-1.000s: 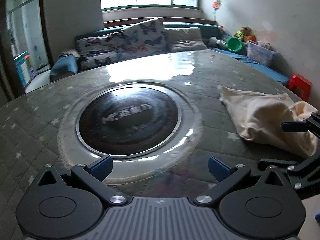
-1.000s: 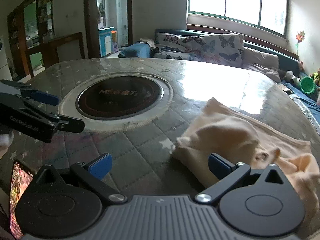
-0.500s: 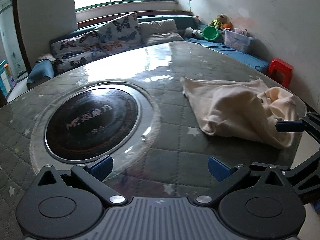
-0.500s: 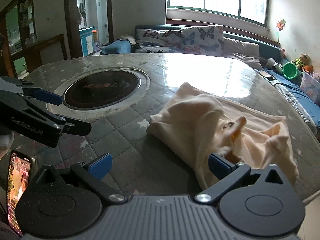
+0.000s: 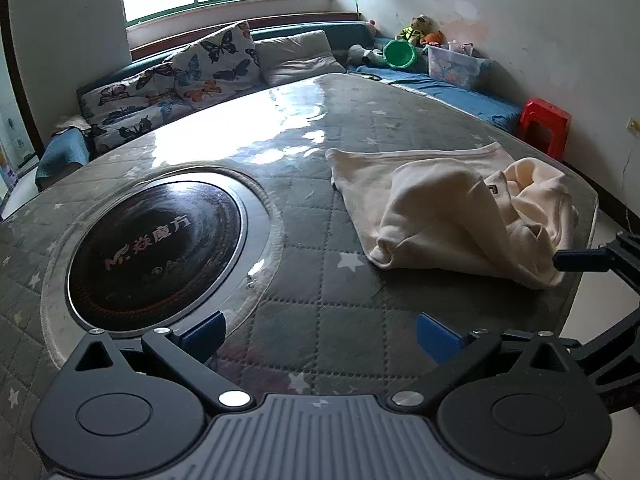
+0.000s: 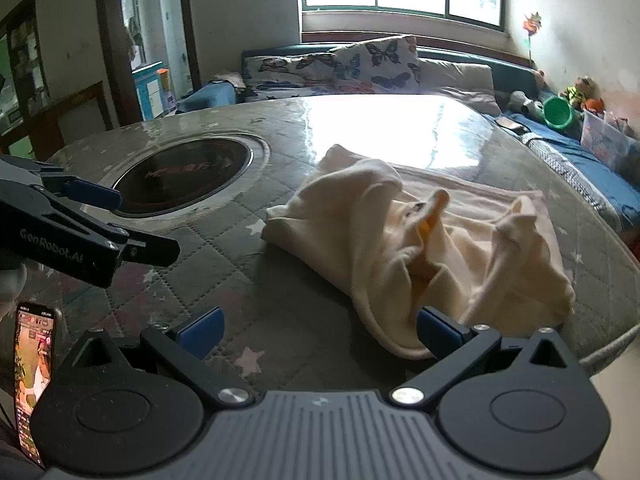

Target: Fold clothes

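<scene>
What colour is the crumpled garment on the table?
Cream, a pale off-white garment; the left wrist view shows it best.

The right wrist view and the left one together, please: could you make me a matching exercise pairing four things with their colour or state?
Things:
1. crumpled garment
2. stool
3. phone
4. left gripper

Colour or state:
A. red, on the floor beside the table
B. open, holding nothing
C. cream, lying unfolded on the table
D. screen lit, at the near left edge of the right wrist view

Pairs: 1-C, 2-A, 3-D, 4-B
</scene>
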### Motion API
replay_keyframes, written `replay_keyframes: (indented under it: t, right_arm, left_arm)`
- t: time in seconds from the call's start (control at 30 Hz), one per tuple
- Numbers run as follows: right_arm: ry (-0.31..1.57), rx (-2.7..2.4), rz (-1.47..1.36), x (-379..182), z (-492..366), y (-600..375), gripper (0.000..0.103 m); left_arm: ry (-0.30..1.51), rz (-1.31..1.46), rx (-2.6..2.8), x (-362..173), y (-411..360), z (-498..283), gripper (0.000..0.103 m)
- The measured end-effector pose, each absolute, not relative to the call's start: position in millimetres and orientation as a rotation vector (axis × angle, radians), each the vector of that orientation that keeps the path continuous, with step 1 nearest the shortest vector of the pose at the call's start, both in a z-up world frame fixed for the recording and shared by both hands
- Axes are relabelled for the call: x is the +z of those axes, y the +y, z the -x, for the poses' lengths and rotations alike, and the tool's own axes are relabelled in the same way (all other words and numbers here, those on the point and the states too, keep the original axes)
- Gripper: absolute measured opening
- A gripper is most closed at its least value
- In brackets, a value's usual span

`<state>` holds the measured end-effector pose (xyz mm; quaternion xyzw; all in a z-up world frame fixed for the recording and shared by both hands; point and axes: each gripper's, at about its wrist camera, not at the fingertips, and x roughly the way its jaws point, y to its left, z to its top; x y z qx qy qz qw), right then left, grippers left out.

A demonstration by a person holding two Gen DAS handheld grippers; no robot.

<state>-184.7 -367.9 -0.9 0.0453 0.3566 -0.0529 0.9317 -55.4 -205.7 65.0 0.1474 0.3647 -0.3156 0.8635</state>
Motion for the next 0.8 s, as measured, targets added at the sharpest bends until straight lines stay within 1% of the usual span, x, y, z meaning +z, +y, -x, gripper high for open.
replay_keyframes:
  t: [0.8]
  right_arm:
    - [0.705,-0.176,-0.136,2,174,-390,0.103]
  left_arm:
    - [0.782,-0.362,-0.663,69,-233,28,0.103]
